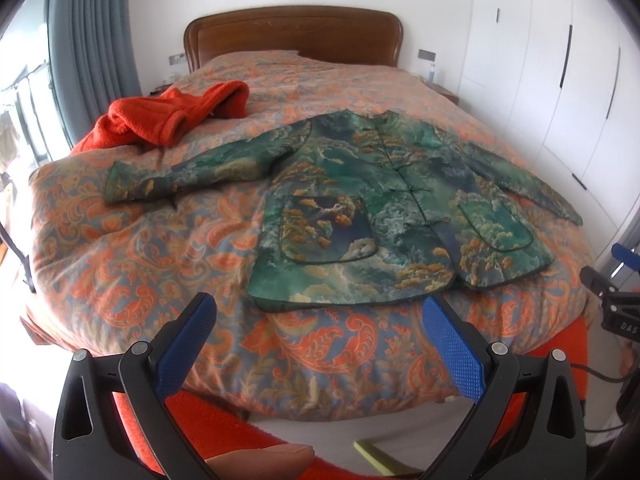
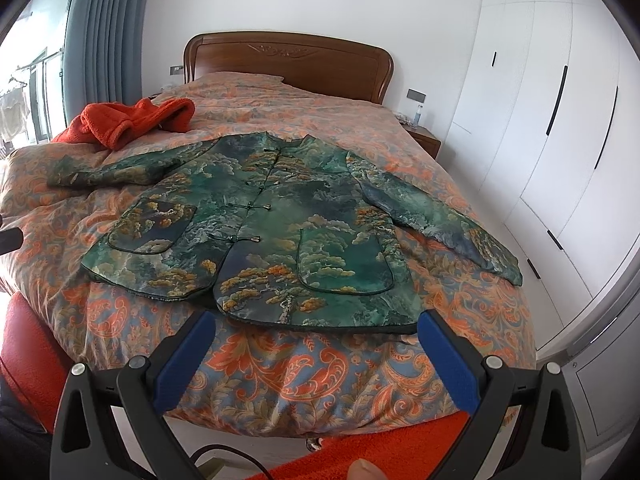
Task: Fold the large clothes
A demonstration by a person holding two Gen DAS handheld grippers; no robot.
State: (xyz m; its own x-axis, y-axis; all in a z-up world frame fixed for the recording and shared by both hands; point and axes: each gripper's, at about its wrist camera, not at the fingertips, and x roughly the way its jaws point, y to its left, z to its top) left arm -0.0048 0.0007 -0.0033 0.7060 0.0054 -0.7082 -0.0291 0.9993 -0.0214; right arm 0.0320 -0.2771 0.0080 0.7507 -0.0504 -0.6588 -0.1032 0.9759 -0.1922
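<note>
Lying flat on the bed (image 1: 120,248), the jacket (image 1: 360,208) is buttoned, sleeves out; left gripper (image 1: 320,312) and right gripper (image 2: 316,328) both spread wide, holding nothing.

- The white letters "DAS" stand on a black clamp-like mount (image 1: 618,312) at the right edge of the left wrist view; the edge of the frame cuts the word off, so the rest cannot be read.
- No other text, label, brand, number or sign is legible in either view.
</note>
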